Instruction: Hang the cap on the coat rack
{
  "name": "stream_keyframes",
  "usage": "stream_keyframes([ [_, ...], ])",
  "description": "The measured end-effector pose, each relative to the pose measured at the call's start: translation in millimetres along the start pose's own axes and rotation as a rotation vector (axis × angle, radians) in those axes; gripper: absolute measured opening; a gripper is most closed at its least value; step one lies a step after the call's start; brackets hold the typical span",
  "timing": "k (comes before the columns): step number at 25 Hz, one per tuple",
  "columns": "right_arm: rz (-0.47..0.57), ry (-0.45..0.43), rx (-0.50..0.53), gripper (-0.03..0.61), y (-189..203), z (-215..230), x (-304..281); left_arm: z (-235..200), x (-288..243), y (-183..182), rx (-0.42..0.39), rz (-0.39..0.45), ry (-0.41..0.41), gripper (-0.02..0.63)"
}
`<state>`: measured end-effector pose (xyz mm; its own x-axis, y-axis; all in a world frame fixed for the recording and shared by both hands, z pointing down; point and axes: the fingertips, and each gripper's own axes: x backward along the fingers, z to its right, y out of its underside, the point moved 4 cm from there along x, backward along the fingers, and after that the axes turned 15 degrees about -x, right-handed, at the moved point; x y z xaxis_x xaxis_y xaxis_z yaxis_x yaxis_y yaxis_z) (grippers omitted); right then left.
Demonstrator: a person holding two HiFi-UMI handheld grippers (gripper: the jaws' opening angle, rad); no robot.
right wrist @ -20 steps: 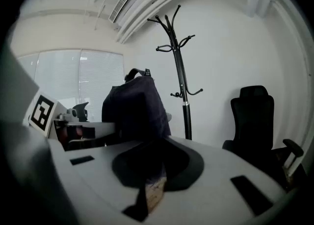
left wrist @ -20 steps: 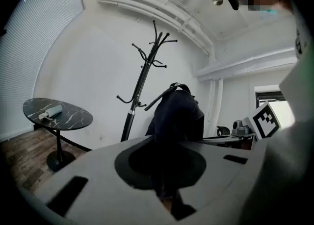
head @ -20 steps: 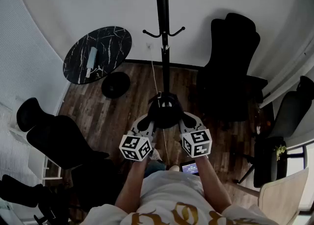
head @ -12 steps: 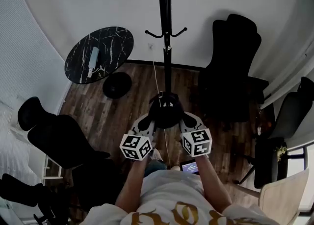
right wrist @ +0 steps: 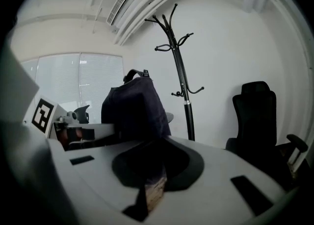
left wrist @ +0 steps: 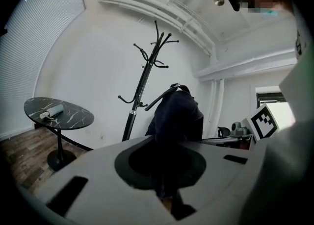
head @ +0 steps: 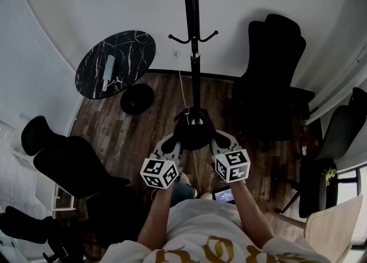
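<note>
Cap (head: 193, 131) shows dark between your two grippers in the head view, held out in front of your chest over the wooden floor (head: 132, 136). Your left gripper (head: 170, 145) has it by one side and your right gripper (head: 221, 141) by the other. The coat rack (head: 195, 44) stands beyond it by the white wall, well apart from the cap. A round black marble table (head: 114, 64) stands to the rack's left, and a black office chair (head: 269, 78) to its right.

In the left gripper view, your jaws are pressed together on a thin fold of the cap's dark cloth. The crown rises just past them, to the right of the rack's pole in the picture. The right gripper's marker cube (left wrist: 263, 121) shows at the far right.

In the right gripper view, your jaws are likewise narrow, pinched on the cap's edge, with a paler strip of cloth showing in the seam. There the cap stands left of the rack, and the office chair is at the right.
</note>
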<state>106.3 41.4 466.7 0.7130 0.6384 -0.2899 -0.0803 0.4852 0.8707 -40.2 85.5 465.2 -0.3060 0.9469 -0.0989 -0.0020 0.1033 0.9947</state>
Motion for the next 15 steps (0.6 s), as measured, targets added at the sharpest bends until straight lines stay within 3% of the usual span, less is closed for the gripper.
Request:
stream_keyframes([
  [8,0.001,-0.007,0.009,0.023,-7.6,2.9,-29.7,-23.7,-13.7,11.1,0.041,-0.002,-0.025,0.026],
  [15,-0.012,0.026,0.007,0.023,-27.8,18.8,-82.8,-69.6,-66.4,6.3,0.050,-0.007,-0.008,0.026],
])
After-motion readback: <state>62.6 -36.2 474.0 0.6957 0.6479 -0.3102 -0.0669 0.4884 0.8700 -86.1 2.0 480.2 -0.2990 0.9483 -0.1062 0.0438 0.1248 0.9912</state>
